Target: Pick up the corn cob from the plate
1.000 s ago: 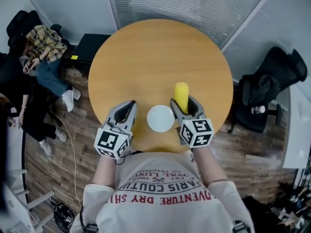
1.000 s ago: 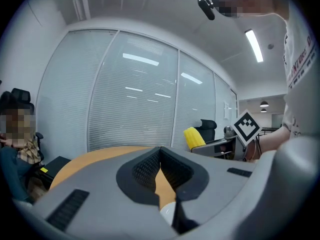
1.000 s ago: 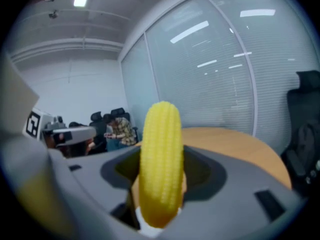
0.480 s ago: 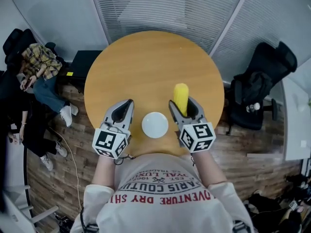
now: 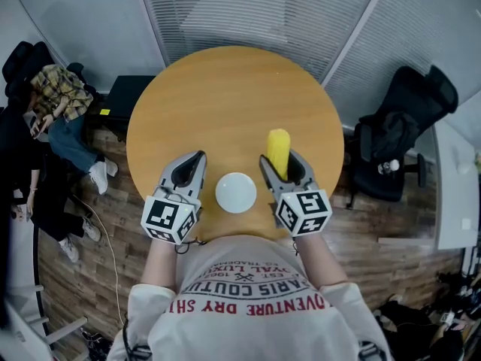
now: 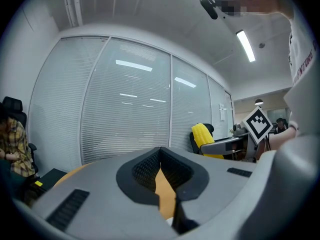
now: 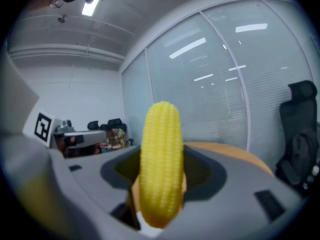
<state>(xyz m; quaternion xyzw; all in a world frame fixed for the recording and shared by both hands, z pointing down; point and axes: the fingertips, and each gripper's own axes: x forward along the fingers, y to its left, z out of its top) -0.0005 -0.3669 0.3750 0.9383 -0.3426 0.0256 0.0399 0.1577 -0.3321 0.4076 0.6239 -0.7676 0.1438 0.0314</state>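
Note:
The yellow corn cob sticks forward out of my right gripper, whose jaws are shut on it; in the right gripper view the corn cob fills the middle between the grey jaws. A small white plate lies bare on the round wooden table, between my two grippers near the table's front edge. My left gripper hovers left of the plate with its jaws shut and nothing in them. From the left gripper view the corn cob shows at the right, held by the other gripper.
A black office chair stands right of the table. A seated person in a plaid shirt is at the far left beside a black box. Glass walls with blinds run behind the table. The floor is wood.
The table and plate have shifted slightly left and down in the head view as the head moved. Both grippers hold their places, the right still gripping the corn.

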